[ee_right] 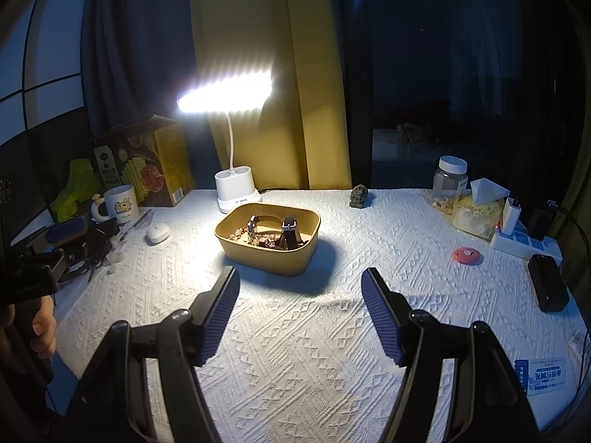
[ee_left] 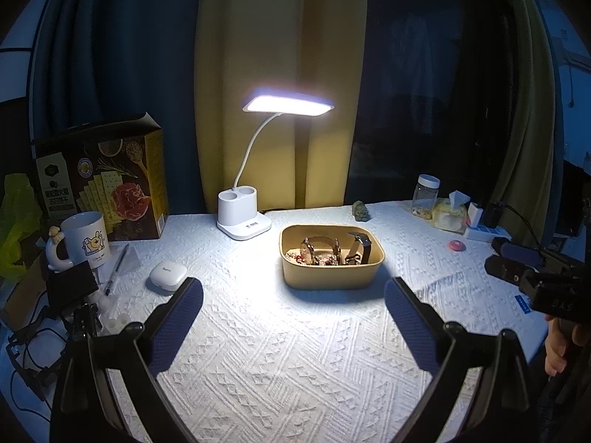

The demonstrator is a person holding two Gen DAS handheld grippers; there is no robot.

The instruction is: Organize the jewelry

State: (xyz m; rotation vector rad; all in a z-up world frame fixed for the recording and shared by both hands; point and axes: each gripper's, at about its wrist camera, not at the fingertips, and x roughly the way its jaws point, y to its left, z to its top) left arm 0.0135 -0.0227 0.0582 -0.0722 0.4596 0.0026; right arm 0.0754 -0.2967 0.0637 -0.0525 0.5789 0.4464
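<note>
A tan box (ee_left: 328,277) stands on the white patterned cloth under the lamp; it also shows in the right wrist view (ee_right: 273,258). Inside lie watches (ee_left: 360,249) and a heap of bracelets and chains (ee_left: 314,256), which also show in the right wrist view as watches (ee_right: 290,234) and chains (ee_right: 240,236). My left gripper (ee_left: 293,291) is open and empty, hovering in front of the box. My right gripper (ee_right: 299,280) is open and empty, just in front and to the right of the box.
A lit white desk lamp (ee_left: 243,221) stands behind the box. At the left are a cracker carton (ee_left: 103,181), a mug (ee_left: 83,240), a pen and a white earbud case (ee_left: 168,275). At the right are a jar (ee_right: 448,181), tissues (ee_right: 480,206), a red disc (ee_right: 467,256) and a power strip (ee_right: 524,241).
</note>
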